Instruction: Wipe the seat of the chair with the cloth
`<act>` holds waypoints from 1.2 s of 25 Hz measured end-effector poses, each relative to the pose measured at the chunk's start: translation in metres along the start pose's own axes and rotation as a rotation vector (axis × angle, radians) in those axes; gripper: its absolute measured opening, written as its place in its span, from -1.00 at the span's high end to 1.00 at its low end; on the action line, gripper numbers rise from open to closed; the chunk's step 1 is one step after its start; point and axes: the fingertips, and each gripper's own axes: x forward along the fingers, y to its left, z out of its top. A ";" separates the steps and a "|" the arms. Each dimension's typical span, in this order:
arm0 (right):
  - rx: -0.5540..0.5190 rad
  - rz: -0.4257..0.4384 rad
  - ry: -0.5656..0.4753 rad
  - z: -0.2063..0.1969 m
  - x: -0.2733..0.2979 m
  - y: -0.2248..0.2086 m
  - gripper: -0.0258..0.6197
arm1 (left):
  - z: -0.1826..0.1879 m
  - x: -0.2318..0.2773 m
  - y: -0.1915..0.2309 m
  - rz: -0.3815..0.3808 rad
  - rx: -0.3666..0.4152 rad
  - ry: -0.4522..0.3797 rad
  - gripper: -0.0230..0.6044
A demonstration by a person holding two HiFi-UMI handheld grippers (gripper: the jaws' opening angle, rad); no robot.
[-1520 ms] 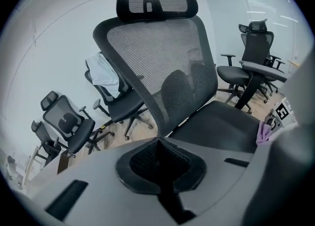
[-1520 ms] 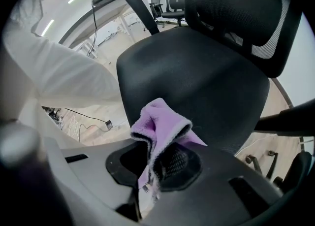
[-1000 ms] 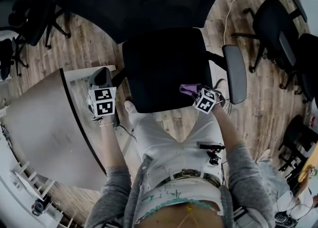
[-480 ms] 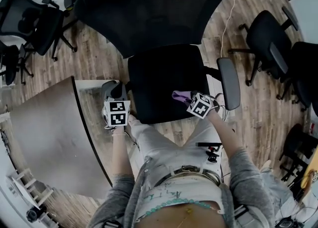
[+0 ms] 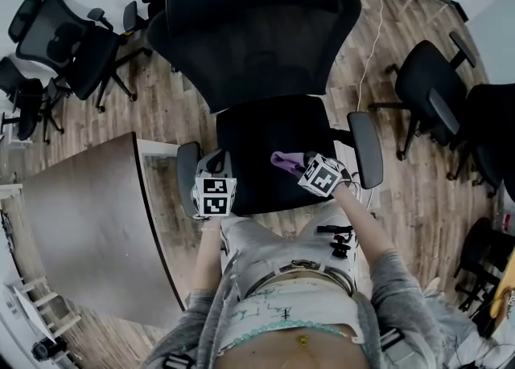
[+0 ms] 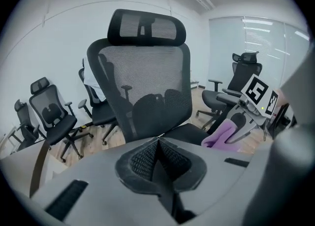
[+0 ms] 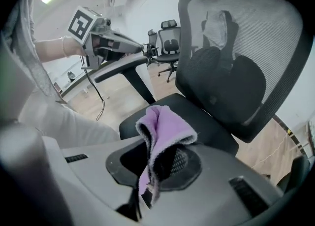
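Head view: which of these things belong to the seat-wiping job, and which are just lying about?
In the job:
- chair seat
- purple cloth, clamped in the right gripper

Lying about:
- spare office chairs
- table
- white cable on the floor
- left gripper, shut and empty

The cloth looks fluffy, the chair back matt mesh, the floor wood-grained.
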 end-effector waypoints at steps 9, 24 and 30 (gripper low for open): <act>-0.002 -0.017 -0.099 0.045 -0.036 0.009 0.77 | 0.015 -0.013 -0.030 -0.060 -0.130 -0.041 0.92; -0.065 -0.149 -0.358 0.115 -0.117 0.006 0.77 | 0.072 -0.047 -0.068 -0.117 -0.124 -0.165 0.92; -0.080 -0.170 -0.478 0.145 -0.147 0.014 0.77 | 0.095 -0.064 -0.072 -0.105 -0.047 -0.220 0.92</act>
